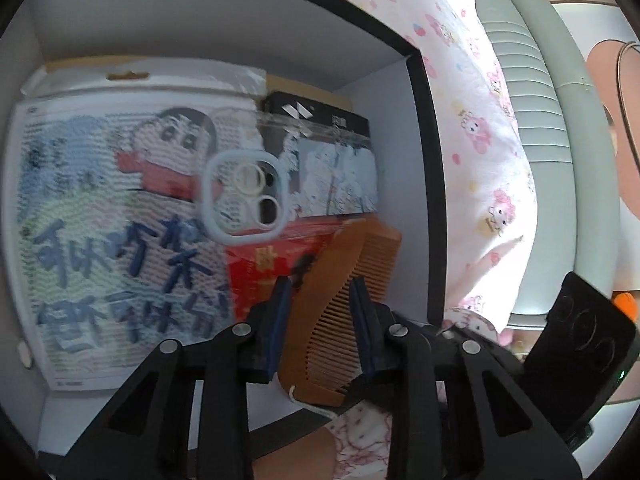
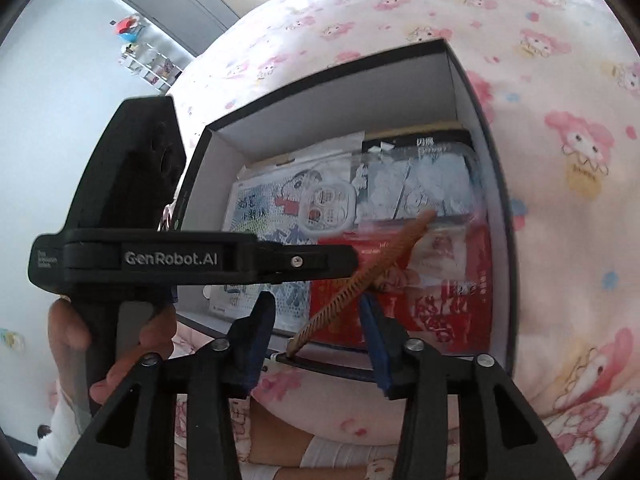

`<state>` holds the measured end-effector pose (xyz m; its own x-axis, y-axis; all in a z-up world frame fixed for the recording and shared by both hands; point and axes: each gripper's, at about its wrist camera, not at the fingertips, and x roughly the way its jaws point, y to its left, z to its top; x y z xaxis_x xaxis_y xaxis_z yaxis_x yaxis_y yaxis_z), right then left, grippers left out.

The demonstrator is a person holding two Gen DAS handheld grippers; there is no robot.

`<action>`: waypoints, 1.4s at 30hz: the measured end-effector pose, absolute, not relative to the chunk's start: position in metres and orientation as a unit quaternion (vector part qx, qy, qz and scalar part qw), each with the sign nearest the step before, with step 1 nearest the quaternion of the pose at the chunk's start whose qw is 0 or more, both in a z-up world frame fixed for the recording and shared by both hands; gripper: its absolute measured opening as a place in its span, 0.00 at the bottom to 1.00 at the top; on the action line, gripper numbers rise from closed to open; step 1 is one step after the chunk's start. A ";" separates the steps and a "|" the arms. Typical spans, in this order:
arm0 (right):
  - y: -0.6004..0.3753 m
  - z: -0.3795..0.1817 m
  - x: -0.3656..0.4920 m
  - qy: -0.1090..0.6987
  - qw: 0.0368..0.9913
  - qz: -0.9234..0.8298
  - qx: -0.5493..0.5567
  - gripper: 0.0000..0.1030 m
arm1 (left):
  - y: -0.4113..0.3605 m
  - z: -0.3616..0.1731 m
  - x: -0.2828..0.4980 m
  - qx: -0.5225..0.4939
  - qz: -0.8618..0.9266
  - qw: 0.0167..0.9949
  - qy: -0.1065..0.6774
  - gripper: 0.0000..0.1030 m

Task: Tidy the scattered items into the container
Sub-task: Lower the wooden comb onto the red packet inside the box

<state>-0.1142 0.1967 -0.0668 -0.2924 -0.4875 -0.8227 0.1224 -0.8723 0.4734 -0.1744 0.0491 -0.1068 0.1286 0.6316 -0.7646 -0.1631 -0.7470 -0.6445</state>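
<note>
Left wrist view: my left gripper (image 1: 320,300) clasps the wooden comb (image 1: 340,300), long axis running near-to-far over the box (image 1: 424,184); my right gripper (image 2: 316,320) stands released.

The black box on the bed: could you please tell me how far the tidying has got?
Done: a cartoon bead picture, clear phone case and red packet already lie in the black white-lined box. In hand: the left gripper appears to clamp the brown wooden comb over it; the right gripper stands open. Left: releasing it; no other strays show.
</note>
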 end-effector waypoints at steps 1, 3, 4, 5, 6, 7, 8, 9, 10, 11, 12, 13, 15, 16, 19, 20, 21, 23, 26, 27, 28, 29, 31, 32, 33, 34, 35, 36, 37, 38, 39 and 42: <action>0.200 -0.064 -0.109 -0.164 0.189 -0.788 0.562 0.39 | 0.045 -0.106 -0.173 -0.681 0.638 0.314 -0.174 0.28; 0.217 -0.061 -0.104 -0.173 0.182 -0.794 0.554 0.39 | 0.039 -0.107 -0.169 -0.681 0.638 0.314 -0.173 0.28; 0.225 -0.059 -0.102 -0.176 0.177 -0.797 0.549 0.39 | 0.037 -0.108 -0.167 -0.683 0.640 0.311 -0.168 0.28; 0.236 -0.057 -0.102 -0.177 0.170 -0.802 0.545 0.39 | 0.036 -0.109 -0.164 -0.685 0.639 0.310 -0.161 0.28; 0.243 -0.055 -0.102 -0.179 0.161 -0.807 0.539 0.39 | 0.035 -0.111 -0.161 -0.689 0.634 0.314 -0.158 0.28; 0.249 -0.052 -0.103 -0.179 0.155 -0.813 0.533 0.39 | 0.035 -0.111 -0.159 -0.691 0.628 0.322 -0.158 0.29; 0.254 -0.049 -0.107 -0.180 0.151 -0.819 0.524 0.39 | 0.036 -0.110 -0.155 -0.692 0.623 0.329 -0.157 0.31; 0.254 -0.046 -0.112 -0.180 0.148 -0.822 0.520 0.39 | 0.036 -0.109 -0.151 -0.692 0.623 0.332 -0.154 0.36; 0.255 -0.044 -0.117 -0.181 0.146 -0.825 0.515 0.39 | 0.037 -0.107 -0.148 -0.692 0.625 0.332 -0.144 0.38; 0.255 -0.042 -0.123 -0.181 0.148 -0.828 0.509 0.39 | 0.038 -0.106 -0.145 -0.693 0.630 0.326 -0.129 0.41; 0.251 -0.039 -0.123 -0.179 0.150 -0.829 0.508 0.39 | 0.038 -0.105 -0.144 -0.694 0.635 0.319 -0.116 0.41; 0.247 -0.038 -0.127 -0.172 0.152 -0.830 0.509 0.39 | 0.038 -0.104 -0.143 -0.695 0.638 0.314 -0.106 0.41; 0.235 -0.040 -0.136 -0.153 0.158 -0.831 0.511 0.39 | 0.038 -0.106 -0.144 -0.703 0.631 0.311 -0.102 0.44; 0.229 -0.042 -0.141 -0.138 0.157 -0.833 0.513 0.39 | 0.040 -0.109 -0.145 -0.709 0.622 0.314 -0.108 0.44; 0.221 -0.054 -0.142 -0.112 0.149 -0.832 0.523 0.39 | 0.047 -0.114 -0.141 -0.723 0.594 0.330 -0.122 0.45; 0.221 -0.058 -0.141 -0.115 0.151 -0.829 0.527 0.39 | 0.053 -0.115 -0.140 -0.725 0.592 0.331 -0.118 0.45; 0.221 -0.063 -0.141 -0.121 0.153 -0.825 0.531 0.39 | 0.058 -0.116 -0.138 -0.726 0.594 0.327 -0.110 0.44; 0.220 -0.067 -0.141 -0.122 0.154 -0.824 0.532 0.39 | 0.066 -0.121 -0.136 -0.729 0.603 0.313 -0.088 0.43; 0.234 -0.068 -0.137 -0.137 0.164 -0.825 0.522 0.39 | 0.080 -0.127 -0.135 -0.734 0.604 0.301 -0.080 0.43; 0.240 -0.068 -0.137 -0.147 0.164 -0.826 0.519 0.39 | 0.083 -0.128 -0.136 -0.734 0.606 0.298 -0.077 0.42; 0.248 -0.069 -0.136 -0.159 0.165 -0.825 0.516 0.39 | 0.085 -0.128 -0.136 -0.733 0.610 0.293 -0.069 0.41; 0.254 -0.069 -0.136 -0.176 0.173 -0.822 0.513 0.39 | 0.088 -0.126 -0.136 -0.729 0.619 0.286 -0.059 0.40; 0.263 -0.067 -0.132 -0.191 0.177 -0.819 0.512 0.39 | 0.093 -0.122 -0.137 -0.723 0.631 0.278 -0.046 0.40; 0.262 -0.067 -0.132 -0.186 0.177 -0.820 0.511 0.39 | 0.094 -0.120 -0.137 -0.720 0.635 0.276 -0.044 0.40; 0.259 -0.066 -0.130 -0.174 0.174 -0.824 0.511 0.39 | 0.094 -0.118 -0.138 -0.718 0.639 0.271 -0.043 0.39; 0.254 -0.065 -0.129 -0.160 0.170 -0.828 0.510 0.39 | 0.093 -0.116 -0.139 -0.715 0.646 0.265 -0.039 0.39; 0.249 -0.065 -0.128 -0.145 0.167 -0.832 0.509 0.39 | 0.093 -0.114 -0.139 -0.713 0.649 0.262 -0.038 0.38; 0.243 -0.065 -0.127 -0.130 0.165 -0.836 0.508 0.39 | 0.092 -0.113 -0.140 -0.712 0.651 0.260 -0.040 0.37; 0.238 -0.066 -0.127 -0.121 0.165 -0.837 0.507 0.39 | 0.091 -0.112 -0.140 -0.711 0.654 0.257 -0.040 0.37; 0.234 -0.067 -0.127 -0.116 0.168 -0.837 0.507 0.39 | 0.089 -0.110 -0.140 -0.708 0.658 0.252 -0.037 0.37; 0.232 -0.067 -0.127 -0.114 0.170 -0.837 0.507 0.39 | 0.087 -0.109 -0.140 -0.707 0.662 0.249 -0.036 0.37; 0.234 -0.067 -0.129 -0.112 0.159 -0.843 0.502 0.39 | 0.080 -0.109 -0.146 -0.704 0.663 0.246 -0.060 0.37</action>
